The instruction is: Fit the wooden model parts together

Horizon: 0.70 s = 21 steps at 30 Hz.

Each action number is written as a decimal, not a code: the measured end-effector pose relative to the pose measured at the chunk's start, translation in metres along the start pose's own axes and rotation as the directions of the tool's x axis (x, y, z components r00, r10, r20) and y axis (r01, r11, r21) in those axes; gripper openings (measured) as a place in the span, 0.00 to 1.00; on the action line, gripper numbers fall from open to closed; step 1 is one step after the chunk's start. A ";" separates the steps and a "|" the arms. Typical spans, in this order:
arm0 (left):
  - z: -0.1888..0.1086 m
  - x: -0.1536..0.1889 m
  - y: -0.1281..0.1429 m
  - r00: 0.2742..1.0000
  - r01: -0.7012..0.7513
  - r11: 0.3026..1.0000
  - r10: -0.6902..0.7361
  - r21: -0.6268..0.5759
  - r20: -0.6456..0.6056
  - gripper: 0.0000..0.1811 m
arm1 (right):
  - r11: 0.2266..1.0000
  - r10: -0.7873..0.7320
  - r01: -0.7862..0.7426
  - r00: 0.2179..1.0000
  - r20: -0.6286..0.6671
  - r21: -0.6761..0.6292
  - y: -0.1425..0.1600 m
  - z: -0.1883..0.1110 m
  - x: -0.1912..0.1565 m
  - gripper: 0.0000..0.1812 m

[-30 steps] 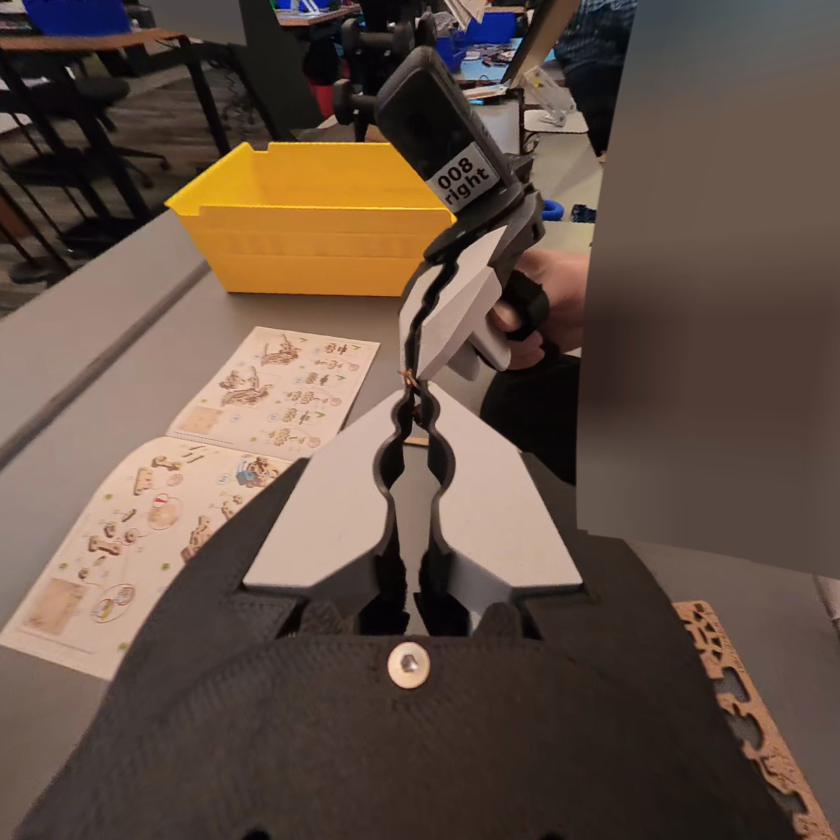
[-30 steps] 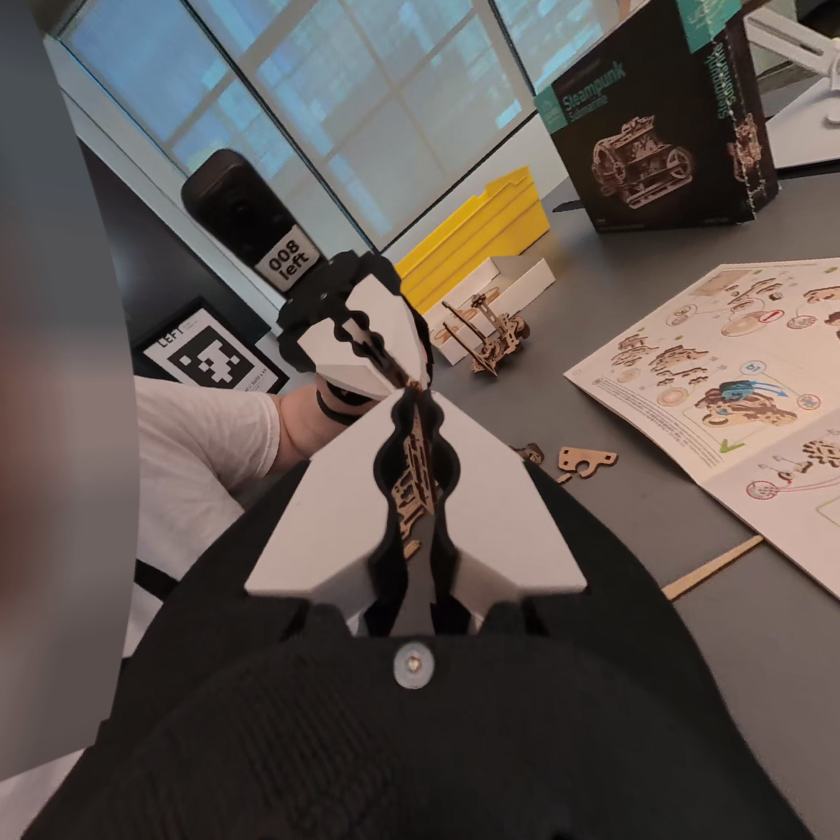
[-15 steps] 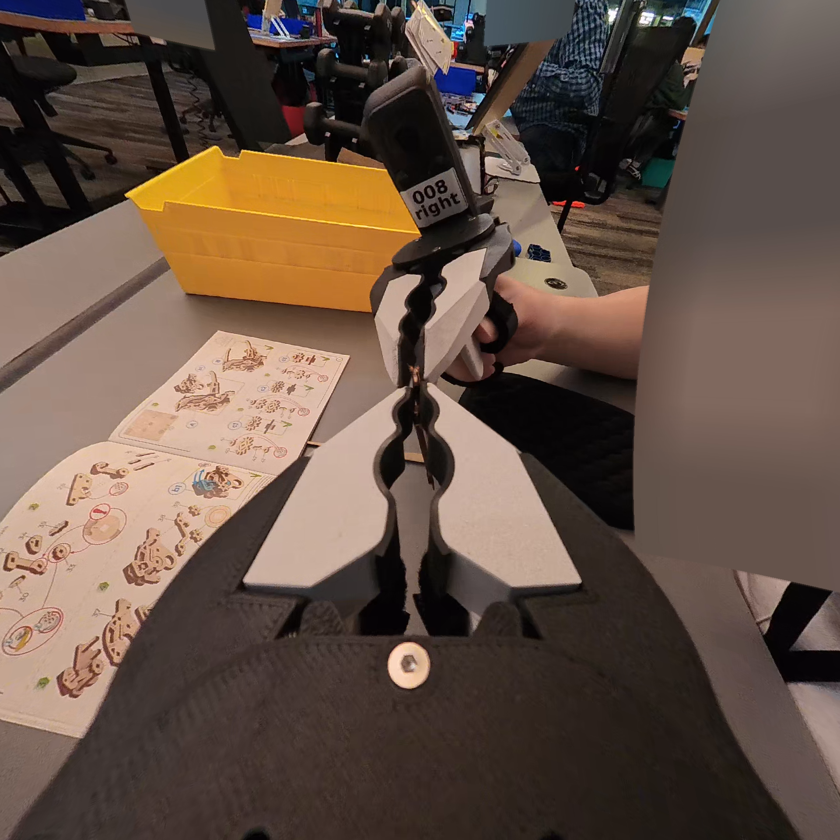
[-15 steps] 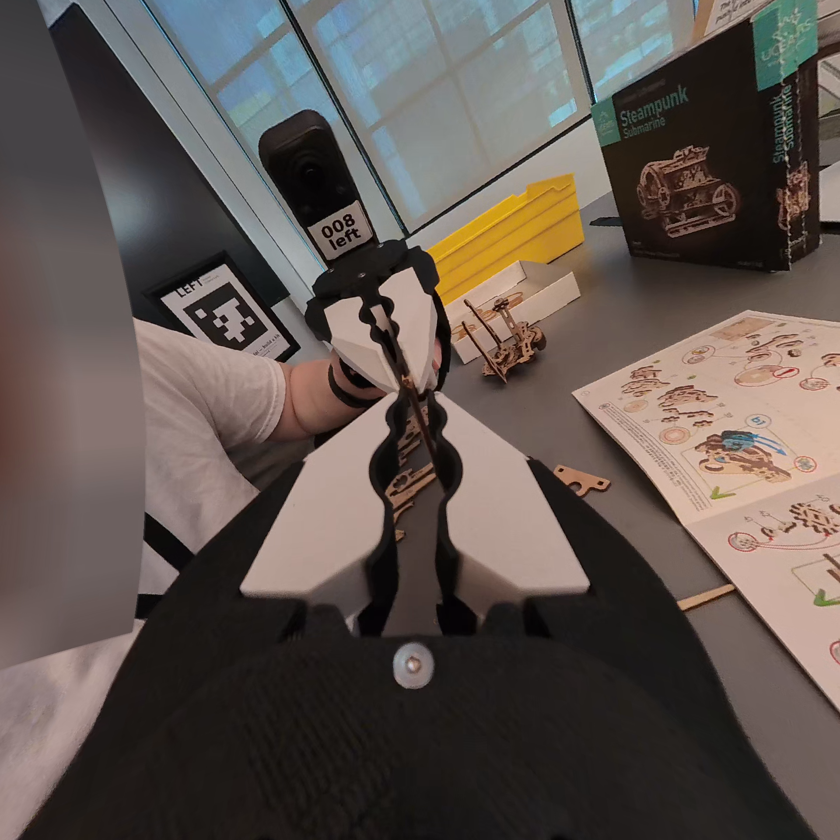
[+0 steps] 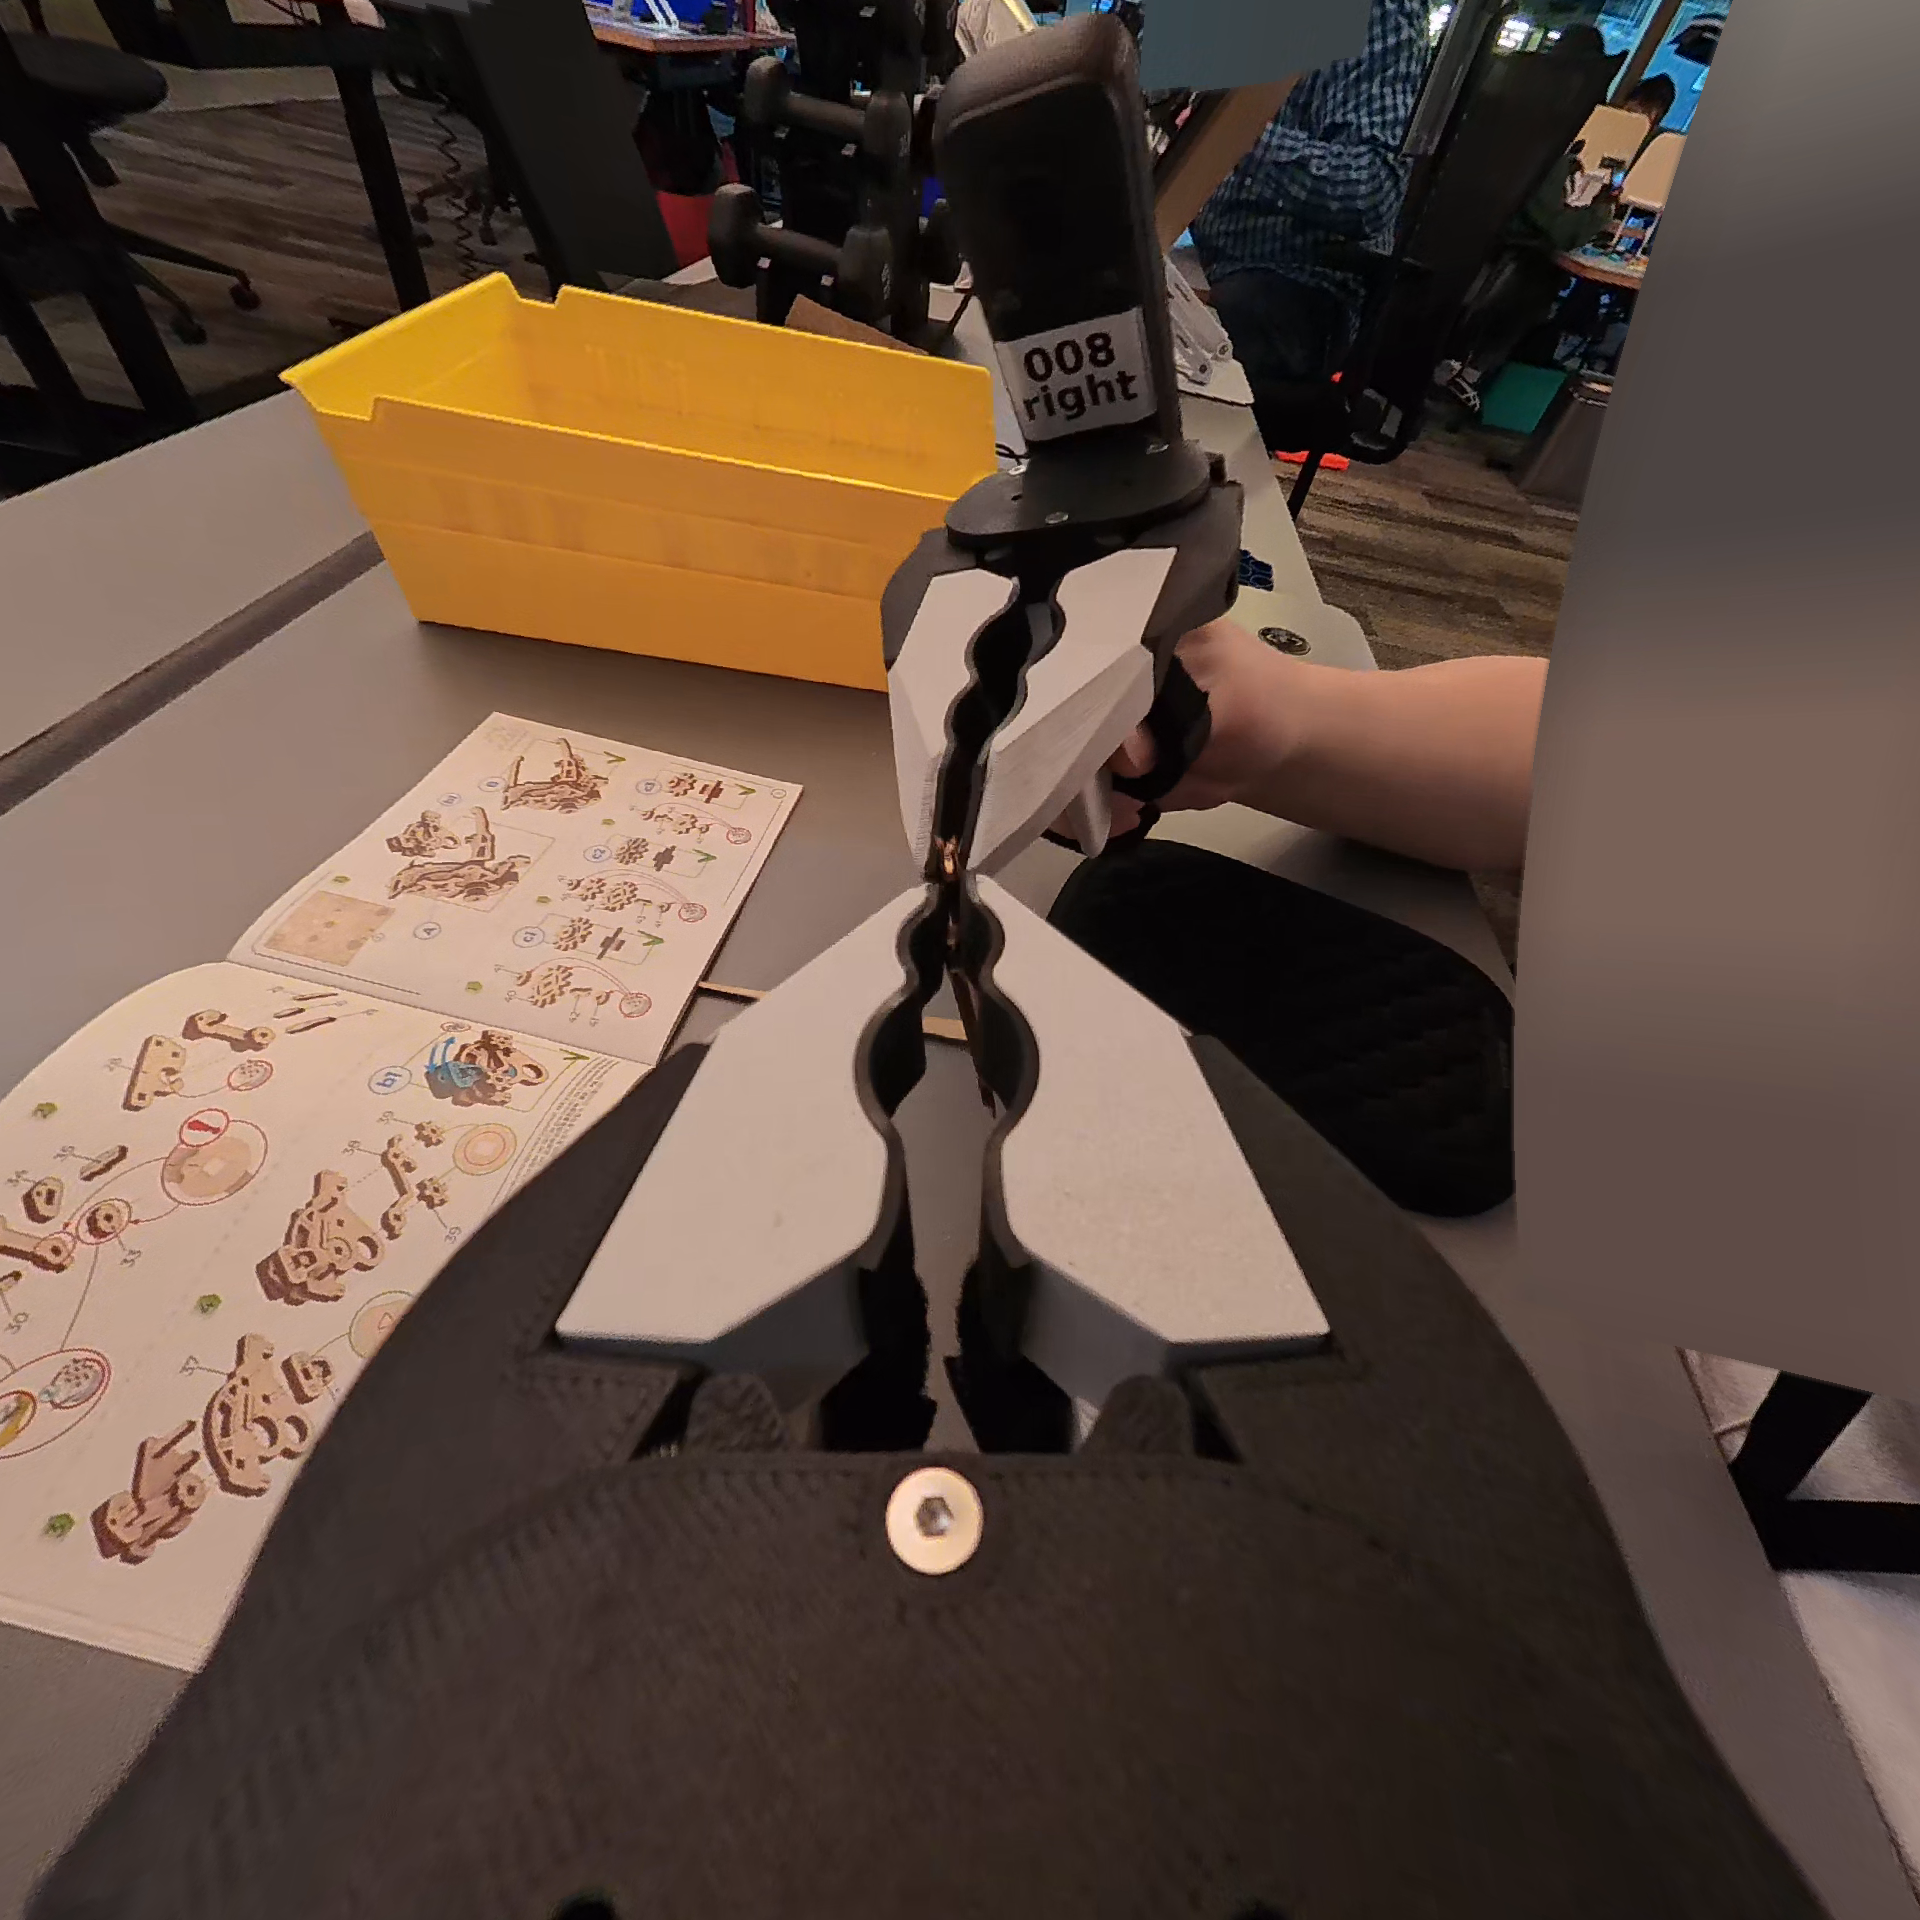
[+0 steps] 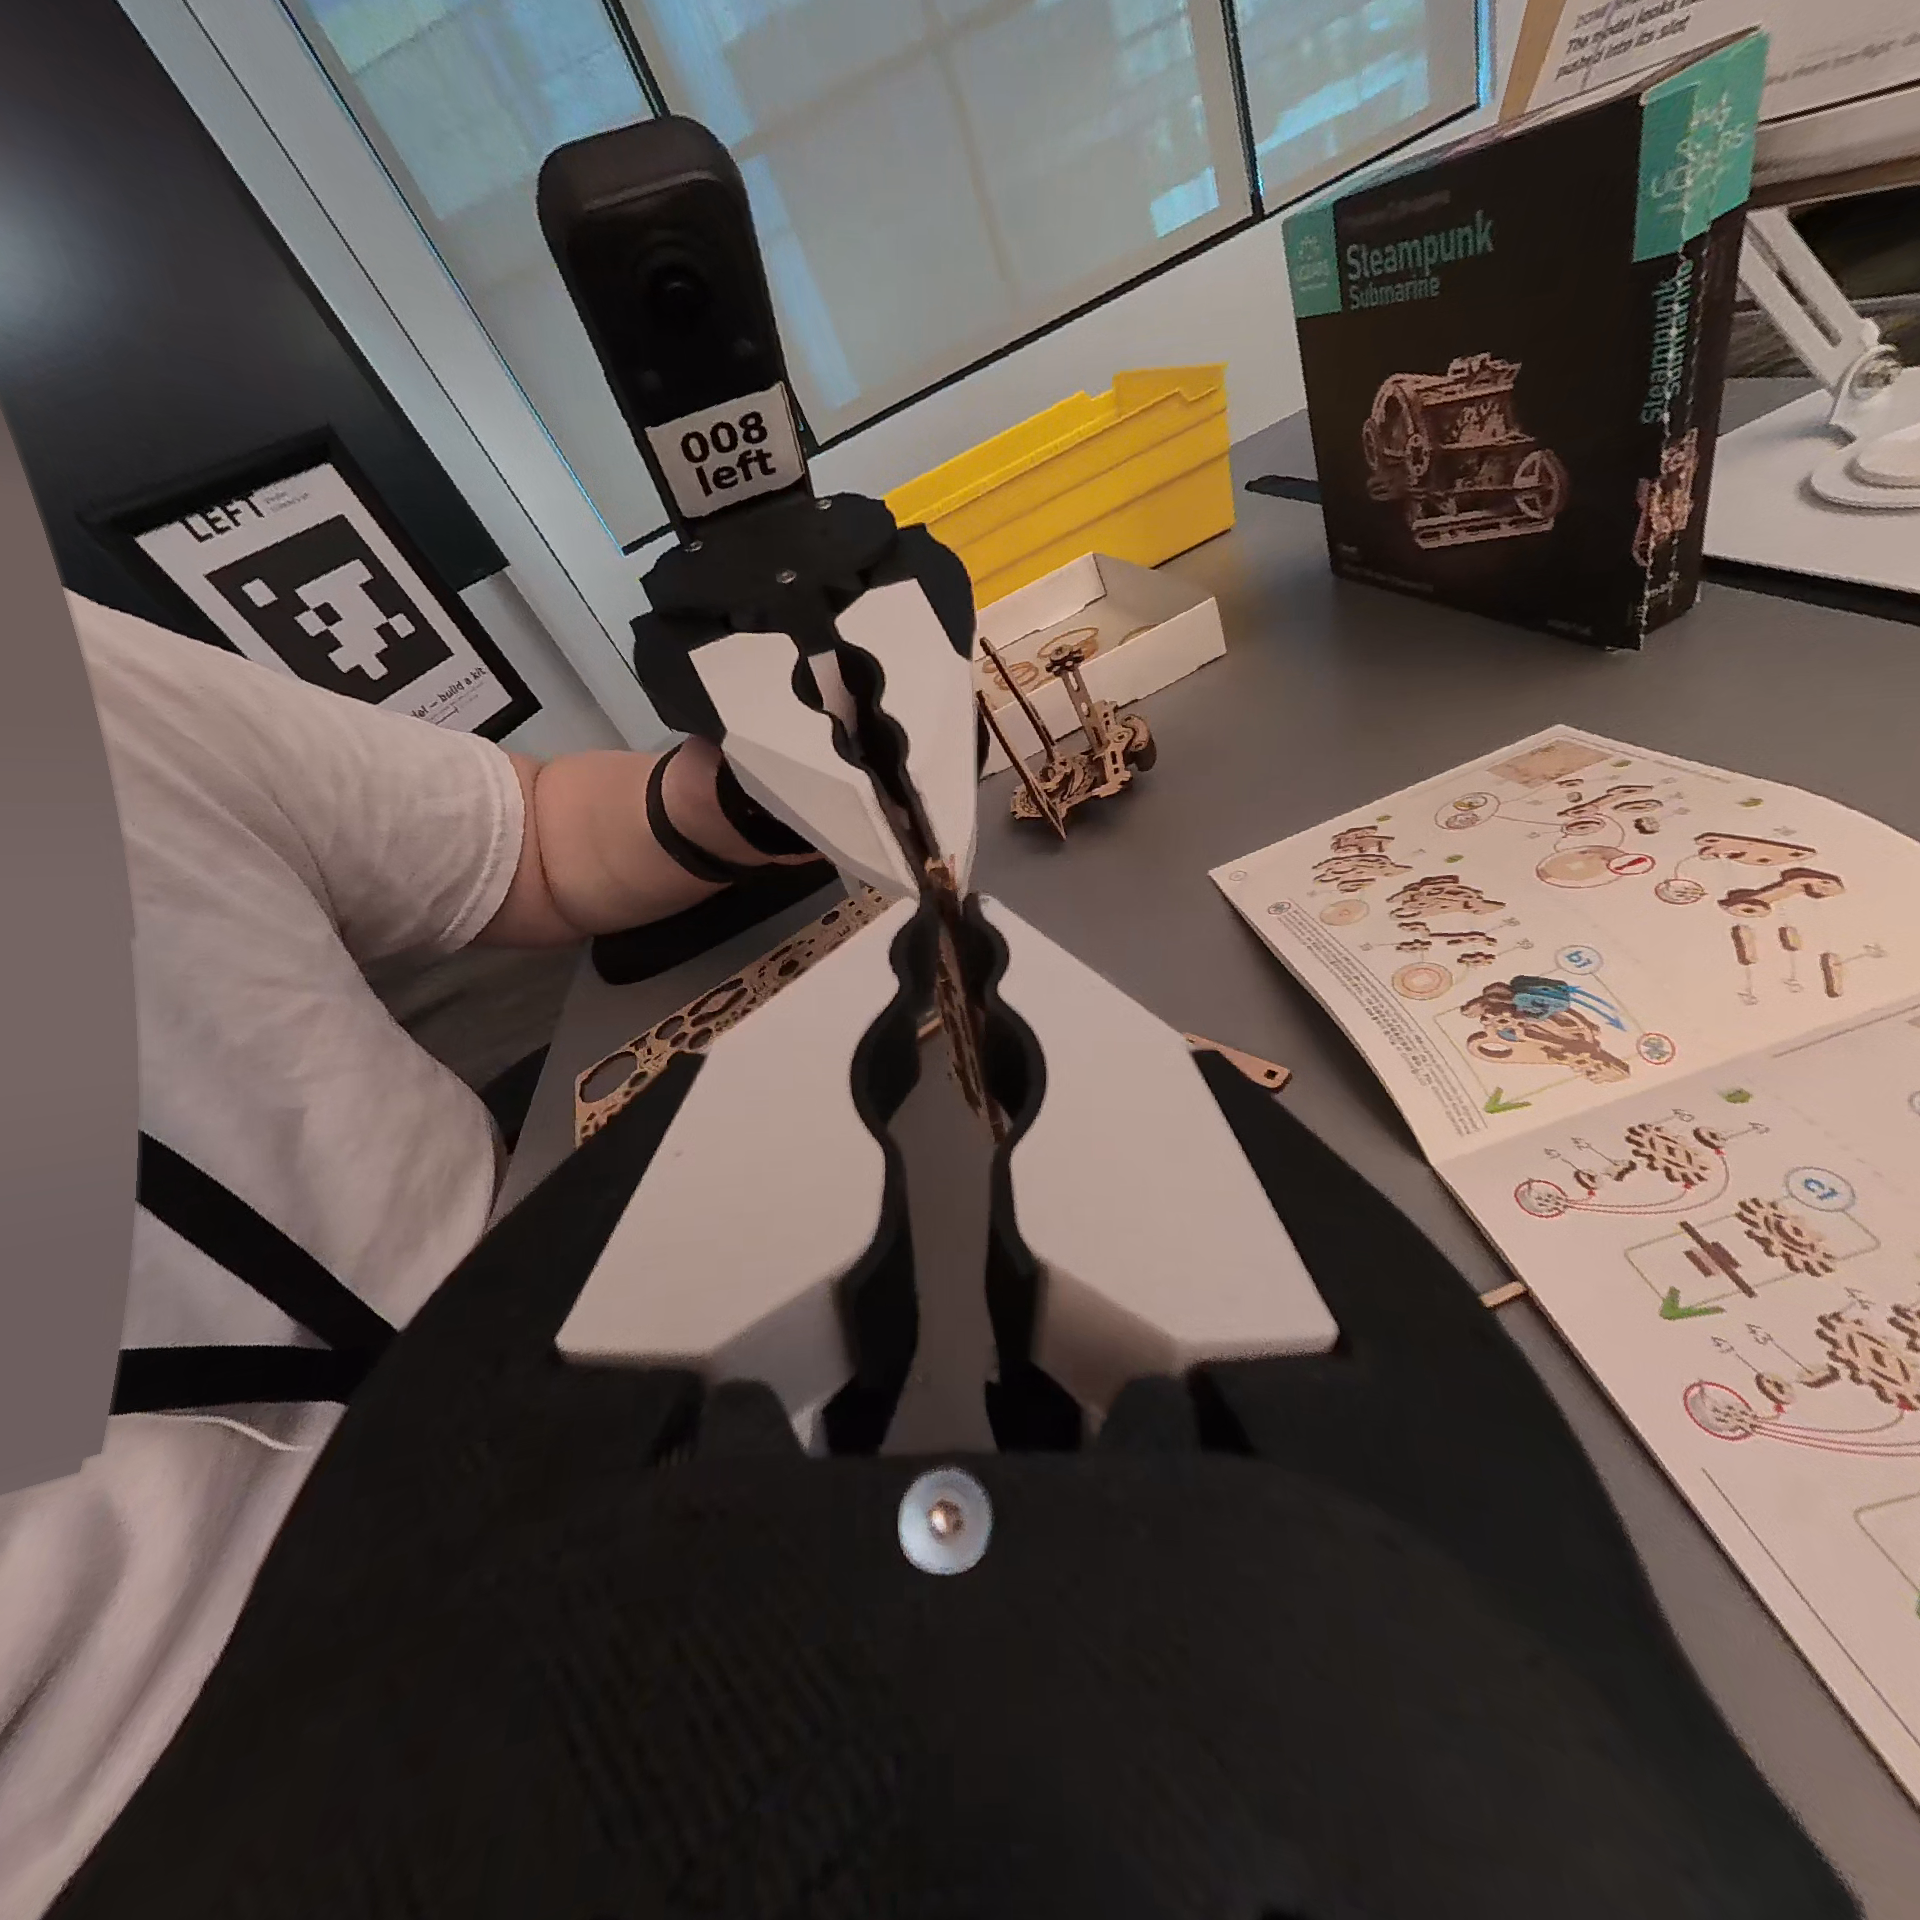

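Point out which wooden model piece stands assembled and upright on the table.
The small wooden frame assembly beside the white tray; the cut-out wooden sheet lies flat.

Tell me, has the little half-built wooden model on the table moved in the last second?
No. The model stands just in front of the white tray, as before; only the view has tilted.
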<state>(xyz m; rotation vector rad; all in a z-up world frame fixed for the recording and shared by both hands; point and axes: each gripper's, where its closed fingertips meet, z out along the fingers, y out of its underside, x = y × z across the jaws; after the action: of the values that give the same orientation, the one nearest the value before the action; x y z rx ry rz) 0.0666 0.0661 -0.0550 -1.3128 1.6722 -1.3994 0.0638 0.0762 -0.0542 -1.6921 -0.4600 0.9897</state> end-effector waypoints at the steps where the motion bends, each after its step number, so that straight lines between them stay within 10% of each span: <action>1: 0.000 -0.001 0.001 1.000 0.008 1.000 -0.008 -0.001 0.004 0.00 | 1.000 -0.001 0.001 1.000 -0.004 -0.002 0.000 0.000 0.000 0.00; 21: 0.007 -0.007 0.011 0.987 -0.116 0.993 0.115 -0.002 0.109 0.00 | 0.933 0.356 -0.356 0.934 0.018 0.053 0.010 -0.001 0.013 0.00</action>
<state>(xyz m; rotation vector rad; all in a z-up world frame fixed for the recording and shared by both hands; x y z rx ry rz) 0.0719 0.0699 -0.0688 -1.2466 1.6441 -1.2414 0.0704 0.0819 -0.0685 -1.7568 -0.1267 1.2581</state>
